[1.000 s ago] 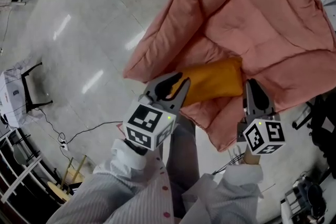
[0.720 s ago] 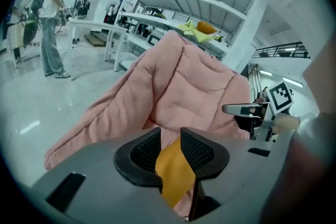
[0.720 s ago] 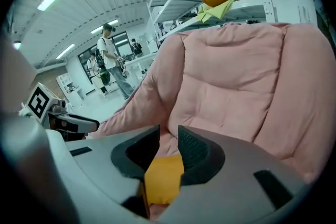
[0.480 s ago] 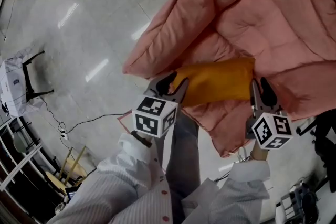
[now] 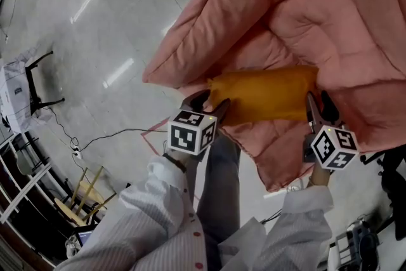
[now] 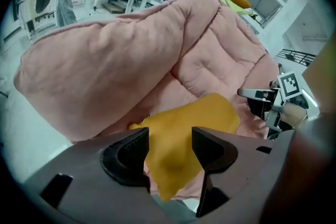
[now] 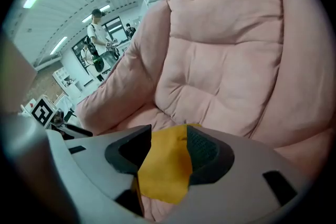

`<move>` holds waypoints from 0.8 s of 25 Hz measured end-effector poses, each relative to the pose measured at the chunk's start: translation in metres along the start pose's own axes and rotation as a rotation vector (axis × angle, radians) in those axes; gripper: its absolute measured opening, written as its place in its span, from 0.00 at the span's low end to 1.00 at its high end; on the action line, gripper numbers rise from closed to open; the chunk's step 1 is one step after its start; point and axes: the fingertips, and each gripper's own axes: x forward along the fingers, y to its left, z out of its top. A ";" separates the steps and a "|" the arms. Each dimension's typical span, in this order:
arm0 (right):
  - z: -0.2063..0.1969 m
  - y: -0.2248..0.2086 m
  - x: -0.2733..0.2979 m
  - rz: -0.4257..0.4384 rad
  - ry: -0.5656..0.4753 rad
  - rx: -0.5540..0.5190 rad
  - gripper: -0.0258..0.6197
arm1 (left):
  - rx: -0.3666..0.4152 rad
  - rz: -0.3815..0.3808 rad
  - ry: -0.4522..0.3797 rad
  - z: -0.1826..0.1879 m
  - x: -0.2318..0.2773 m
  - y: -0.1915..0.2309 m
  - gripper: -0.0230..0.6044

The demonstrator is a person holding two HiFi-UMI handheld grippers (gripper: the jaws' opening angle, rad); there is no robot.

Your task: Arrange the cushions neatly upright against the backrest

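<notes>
Head view. The tiled floor (image 5: 89, 41) fills the frame from 8 to 11 o'clock, with a cable (image 5: 108, 136) lying on it near 8 o'clock. The pink padded chair (image 5: 304, 9) fills the frame from 12 to 4 o'clock. The orange cushion (image 5: 266, 95) lies crosswise in the chair's seat hollow, just right of frame centre, with pink padding folded round it from 9 through 12 to 3 o'clock.

The left gripper (image 5: 209, 101) is at the cushion's 8 o'clock corner, its marker cube (image 5: 192, 132) below it. The right gripper (image 5: 318, 101) is at the cushion's 4 o'clock corner, its own marker cube (image 5: 334, 147) towards 5 o'clock.

Left gripper view. The left gripper (image 6: 170, 136) has just been opening; its jaws stand apart. A corner of the cushion (image 6: 194, 118) hangs loosely between them and is not clamped.

Right gripper view. The right gripper (image 7: 168, 139) has likewise just been opening; its jaws are parted. The cushion's (image 7: 165, 165) other corner lies slack in the gap and is not pinched. The chair's back padding (image 7: 226, 50) rises behind it towards 12 o'clock.
</notes>
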 end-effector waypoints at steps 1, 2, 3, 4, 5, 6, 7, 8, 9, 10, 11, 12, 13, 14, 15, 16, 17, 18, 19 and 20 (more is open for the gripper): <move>-0.005 -0.003 0.004 0.003 0.015 0.007 0.30 | -0.005 0.001 0.017 -0.006 0.003 0.003 0.44; -0.011 -0.007 0.008 0.007 0.033 0.014 0.31 | -0.008 0.003 0.031 -0.011 0.006 0.005 0.45; -0.016 -0.009 0.012 0.012 0.052 0.019 0.32 | -0.011 0.005 0.042 -0.015 0.009 0.007 0.46; -0.021 -0.012 0.015 0.016 0.071 0.024 0.33 | -0.014 0.005 0.054 -0.019 0.011 0.009 0.47; -0.026 -0.014 0.018 0.019 0.087 0.029 0.34 | -0.019 0.002 0.068 -0.023 0.014 0.011 0.49; -0.030 -0.017 0.021 0.020 0.101 0.035 0.34 | -0.025 -0.002 0.083 -0.027 0.016 0.012 0.51; -0.034 -0.019 0.023 0.019 0.112 0.041 0.34 | -0.032 -0.005 0.098 -0.031 0.019 0.013 0.53; -0.037 -0.021 0.025 0.016 0.122 0.046 0.35 | -0.038 -0.007 0.110 -0.035 0.021 0.014 0.54; -0.041 -0.023 0.026 0.015 0.131 0.052 0.35 | -0.045 -0.008 0.119 -0.039 0.023 0.015 0.55; -0.043 -0.025 0.028 0.014 0.139 0.060 0.36 | -0.055 -0.010 0.125 -0.042 0.025 0.017 0.56; -0.046 -0.026 0.029 0.016 0.146 0.069 0.37 | -0.070 -0.014 0.126 -0.045 0.028 0.018 0.58; -0.048 -0.027 0.030 0.017 0.154 0.075 0.37 | -0.088 -0.020 0.125 -0.046 0.029 0.018 0.58; -0.050 -0.029 0.032 0.018 0.165 0.076 0.37 | -0.106 -0.028 0.125 -0.047 0.031 0.018 0.59; -0.052 -0.030 0.034 0.018 0.179 0.073 0.37 | -0.119 -0.036 0.128 -0.049 0.033 0.018 0.60; -0.055 -0.031 0.036 0.017 0.196 0.068 0.37 | -0.127 -0.043 0.133 -0.050 0.035 0.018 0.60; -0.057 -0.031 0.037 0.016 0.212 0.065 0.37 | -0.131 -0.048 0.139 -0.052 0.037 0.017 0.60; -0.059 -0.032 0.038 0.018 0.227 0.066 0.37 | -0.134 -0.053 0.146 -0.054 0.039 0.016 0.60; -0.060 -0.032 0.039 0.021 0.239 0.070 0.37 | -0.139 -0.057 0.154 -0.055 0.041 0.015 0.60; -0.062 -0.032 0.040 0.027 0.251 0.075 0.37 | -0.145 -0.061 0.160 -0.057 0.042 0.015 0.60; -0.064 -0.032 0.041 0.034 0.262 0.082 0.37 | -0.152 -0.065 0.166 -0.058 0.043 0.016 0.60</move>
